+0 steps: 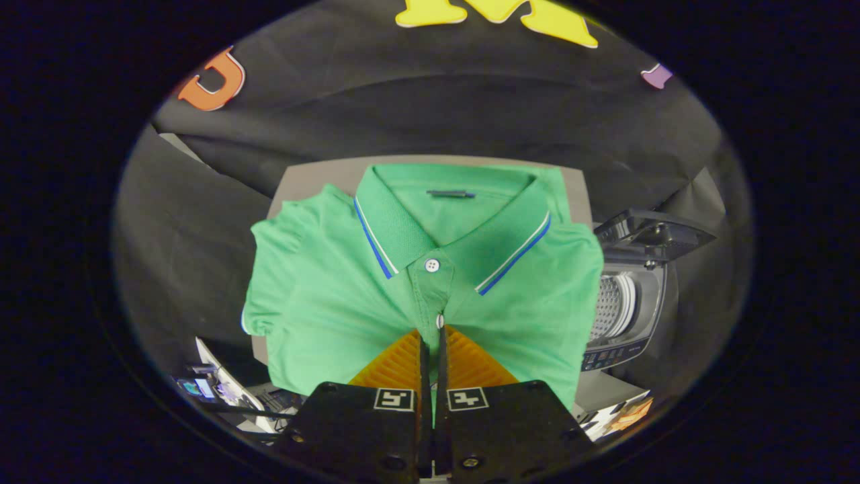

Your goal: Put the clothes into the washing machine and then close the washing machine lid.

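While the claw sits low over the shirt front, its two fingers are drawn nearly together, with a thin strip of green fabric showing in the narrow slot between them, so they look to be pinching the placket of the green polo shirt just below the lower button. Whether both pads truly press the cloth is hard to confirm, since the finger bodies hide the contact spot. The shirt's lower part is covered by the fingers and its hem cannot be seen. It lies flat on a grey counter, whose surface shows only as slivers around the collar and shoulders. The shirt's long axis runs straight ahead from the fingers: collar at the far end with blue and white edging, upper button fastened, body toward the claw. One short sleeve spreads out on the left side. The right shoulder overlaps the washing machine, which stands just beside the counter; its lid is raised and the perforated drum is partly visible, the rest blocked by the shirt. Blurry clutter sits low on the left, too small to identify.
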A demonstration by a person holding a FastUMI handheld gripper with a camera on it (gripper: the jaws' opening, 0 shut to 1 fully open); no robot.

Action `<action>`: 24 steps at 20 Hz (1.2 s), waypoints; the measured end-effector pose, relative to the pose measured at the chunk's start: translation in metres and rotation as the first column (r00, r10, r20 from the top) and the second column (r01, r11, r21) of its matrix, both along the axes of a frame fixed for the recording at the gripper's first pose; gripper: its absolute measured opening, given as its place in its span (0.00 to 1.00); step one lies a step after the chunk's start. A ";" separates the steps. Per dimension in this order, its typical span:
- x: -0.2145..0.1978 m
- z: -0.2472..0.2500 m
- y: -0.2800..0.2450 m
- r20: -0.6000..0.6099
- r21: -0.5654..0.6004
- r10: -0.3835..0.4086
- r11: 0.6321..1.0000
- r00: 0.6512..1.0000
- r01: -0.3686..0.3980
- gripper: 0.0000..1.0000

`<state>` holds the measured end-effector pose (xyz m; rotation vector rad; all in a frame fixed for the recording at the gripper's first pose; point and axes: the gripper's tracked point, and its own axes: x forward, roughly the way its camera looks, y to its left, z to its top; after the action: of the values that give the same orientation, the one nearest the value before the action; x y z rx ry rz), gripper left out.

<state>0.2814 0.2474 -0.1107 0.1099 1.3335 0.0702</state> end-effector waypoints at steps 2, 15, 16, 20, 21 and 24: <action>0.001 0.024 -0.009 0.043 0.010 -0.013 1.000 0.999 0.013 0.05; -0.017 0.115 -0.115 0.234 0.032 -0.118 0.993 0.965 0.114 0.05; -0.019 0.117 -0.124 0.242 0.023 -0.124 0.992 0.962 0.122 0.05; -0.030 0.121 -0.160 0.271 0.028 -0.189 0.982 0.944 0.189 0.05; -0.034 0.121 -0.168 0.275 0.029 -0.201 0.979 0.940 0.200 0.05; -0.039 0.126 -0.198 0.311 0.019 -0.232 0.971 0.922 0.238 0.05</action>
<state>0.2427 0.0499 0.0151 0.2326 0.9963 -0.1260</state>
